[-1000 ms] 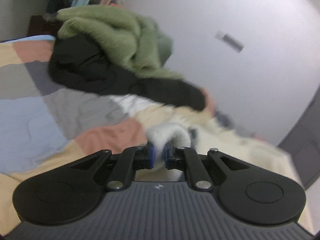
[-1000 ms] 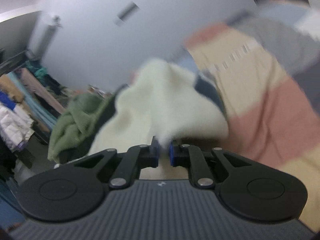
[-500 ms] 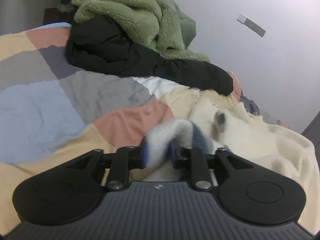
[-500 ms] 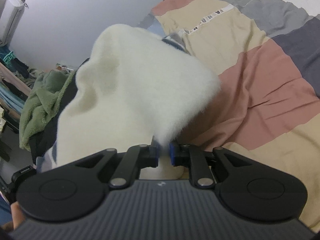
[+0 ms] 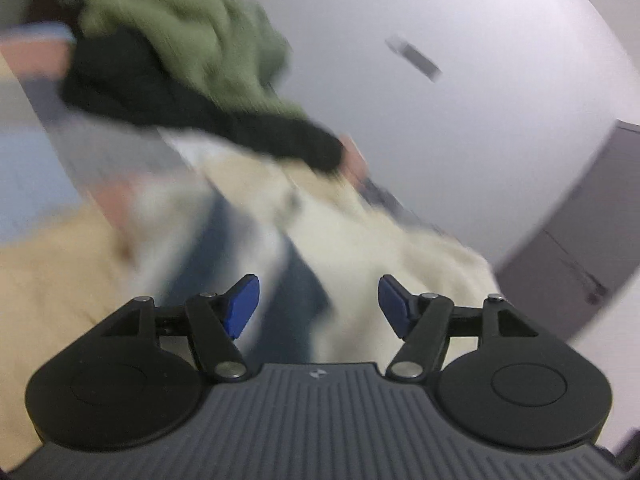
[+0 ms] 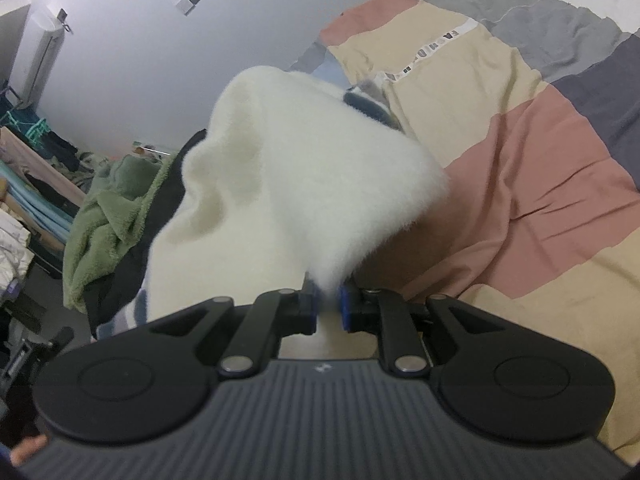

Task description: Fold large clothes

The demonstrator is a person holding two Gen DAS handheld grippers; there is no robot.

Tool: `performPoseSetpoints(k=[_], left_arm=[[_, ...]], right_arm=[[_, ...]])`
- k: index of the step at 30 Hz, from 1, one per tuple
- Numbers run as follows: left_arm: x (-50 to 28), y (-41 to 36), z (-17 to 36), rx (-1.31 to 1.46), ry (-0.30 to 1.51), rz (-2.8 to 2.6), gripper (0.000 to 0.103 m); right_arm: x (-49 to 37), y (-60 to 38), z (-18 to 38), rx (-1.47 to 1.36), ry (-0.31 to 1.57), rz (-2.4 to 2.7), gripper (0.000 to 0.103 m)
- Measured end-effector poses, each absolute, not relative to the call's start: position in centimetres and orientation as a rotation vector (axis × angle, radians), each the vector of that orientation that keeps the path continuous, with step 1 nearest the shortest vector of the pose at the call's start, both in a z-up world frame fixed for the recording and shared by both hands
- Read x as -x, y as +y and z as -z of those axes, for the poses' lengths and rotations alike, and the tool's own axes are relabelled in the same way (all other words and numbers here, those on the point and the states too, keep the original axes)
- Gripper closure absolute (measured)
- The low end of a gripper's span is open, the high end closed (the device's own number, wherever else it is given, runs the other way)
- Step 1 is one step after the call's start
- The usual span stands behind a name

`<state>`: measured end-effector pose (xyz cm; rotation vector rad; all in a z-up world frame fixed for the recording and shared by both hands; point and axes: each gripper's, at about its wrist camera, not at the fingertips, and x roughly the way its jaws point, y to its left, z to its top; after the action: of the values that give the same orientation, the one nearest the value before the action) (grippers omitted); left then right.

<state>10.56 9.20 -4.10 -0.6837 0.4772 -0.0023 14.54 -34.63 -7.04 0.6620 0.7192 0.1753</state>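
A cream fleece garment (image 6: 304, 184) with dark blue trim (image 6: 366, 105) is draped over a bed covered in a patchwork bedspread (image 6: 532, 184) of peach, tan, grey and pale blue panels. The right tool (image 6: 328, 307) has its blue pads pressed together on a fuzzy edge of the garment, lifting the fabric into a peak above the bedspread, with the rest of the cloth falling away toward the left of the right wrist view.

The left tool (image 5: 318, 306) is opening, its blue pads (image 5: 242, 306) standing well apart with no fabric pinched between them; the cream garment (image 5: 360, 240) and a dark blue band of it (image 5: 296, 304) lie on the bed just beyond and below the gap. The left wrist view is heavily blurred.

At the far side of the bed, a green fleece garment (image 5: 200, 36) is heaped on top of a black garment (image 5: 168, 96), both against a pale wall (image 5: 460, 120). The same pile appears at the left of the right wrist view, the green fleece (image 6: 108, 216) hanging over the bed's edge, with more clothing and bedding stacked in the room behind it. A fingertip (image 6: 28, 450) shows at the lower left corner of that view.
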Motion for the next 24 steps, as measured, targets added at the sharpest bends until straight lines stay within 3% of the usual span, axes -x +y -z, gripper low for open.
performPoseSetpoints(k=[9, 18, 22, 24], left_arm=[[-13.4, 4.7, 11.7, 1.062, 0.761, 0.280, 0.032], [-13.6, 3.6, 14.6, 1.195, 0.869, 0.321, 0.032], [-14.5, 3.3, 15.0, 1.195, 0.847, 0.332, 0.032], [-14.8, 3.3, 15.2, 1.195, 0.813, 0.322, 0.033]], right_arm=[[-14.5, -35.1, 6.8, -0.736, 0.693, -0.205, 0.088], [-14.8, -35.6, 7.2, -0.842, 0.706, -0.235, 0.085], [-15.0, -35.5, 7.5, -0.864, 0.719, -0.259, 0.053], [-15.1, -35.4, 7.5, -0.869, 0.715, -0.276, 0.052]])
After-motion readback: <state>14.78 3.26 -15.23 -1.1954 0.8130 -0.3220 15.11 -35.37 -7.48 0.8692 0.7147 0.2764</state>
